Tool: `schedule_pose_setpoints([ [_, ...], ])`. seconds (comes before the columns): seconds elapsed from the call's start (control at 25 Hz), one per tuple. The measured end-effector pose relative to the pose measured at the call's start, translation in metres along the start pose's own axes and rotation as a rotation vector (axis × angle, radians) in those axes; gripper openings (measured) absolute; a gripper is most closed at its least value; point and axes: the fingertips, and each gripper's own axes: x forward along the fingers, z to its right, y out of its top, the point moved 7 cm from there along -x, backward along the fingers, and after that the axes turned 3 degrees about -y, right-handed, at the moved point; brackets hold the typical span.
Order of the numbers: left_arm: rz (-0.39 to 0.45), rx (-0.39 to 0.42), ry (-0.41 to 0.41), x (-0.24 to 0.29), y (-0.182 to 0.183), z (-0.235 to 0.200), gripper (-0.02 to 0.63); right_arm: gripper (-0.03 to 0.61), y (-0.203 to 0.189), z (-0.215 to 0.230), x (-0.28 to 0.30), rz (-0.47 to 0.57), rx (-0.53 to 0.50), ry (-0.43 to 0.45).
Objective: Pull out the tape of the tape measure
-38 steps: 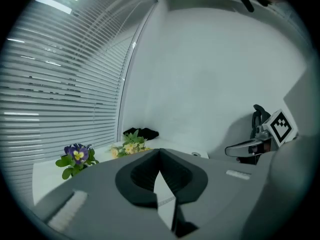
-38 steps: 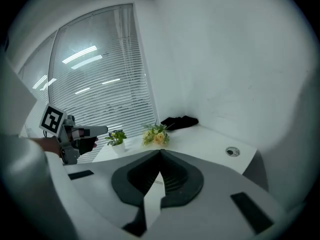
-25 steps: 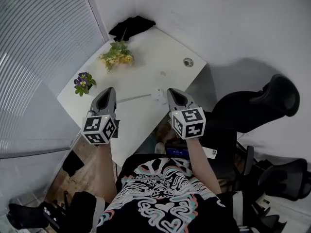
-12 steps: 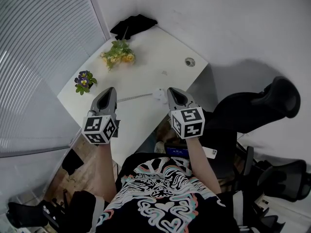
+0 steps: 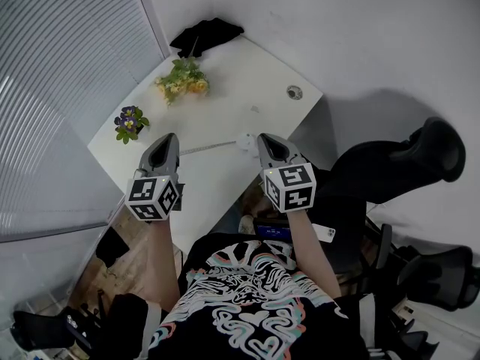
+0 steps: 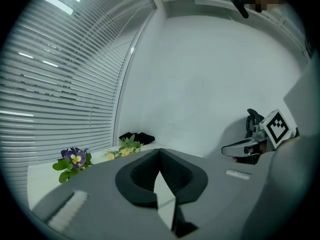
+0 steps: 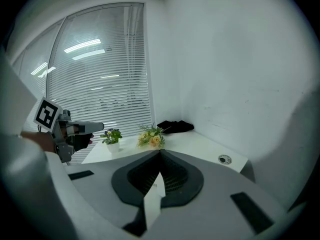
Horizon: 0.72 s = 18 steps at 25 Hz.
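A small white tape measure point(image 5: 244, 142) lies on the white table point(image 5: 247, 81), near its front edge. A thin strip of tape point(image 5: 206, 149) runs left from it across the tabletop. My left gripper point(image 5: 169, 138) hovers over the table's left front part, shut and empty, close to the strip's left end. My right gripper point(image 5: 265, 139) is just right of the tape measure, also shut with nothing in it. In the left gripper view the closed jaw tips point(image 6: 160, 150) meet, and a bit of tape point(image 6: 167, 202) shows below them. The right gripper view shows closed tips point(image 7: 160, 152) too.
A yellow flower bunch point(image 5: 181, 83), a purple potted flower point(image 5: 128, 123) and a black cloth point(image 5: 207, 34) sit toward the table's far side. A round cable grommet point(image 5: 294, 92) is at its right. Window blinds point(image 5: 60, 66) stand left, black office chairs point(image 5: 420, 156) right.
Both grippers stay shut and hold almost the same places. Only the head view has drifted a little, with the table sliding slightly up in the picture.
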Motion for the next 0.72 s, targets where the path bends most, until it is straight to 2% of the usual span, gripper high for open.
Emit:
schedule_pose_setpoints([
  [0.48,-0.003,-0.014,0.012,-0.0011,-0.0035,0.0001,0.002,0.002,-0.0038,0.0033,-0.001,0.004,0.009,0.013],
  [0.72,-0.009,-0.019,-0.019,0.0017,-0.0043,0.0043,0.002,0.002,-0.0056,0.0038,-0.001,-0.007,0.009,0.015],
])
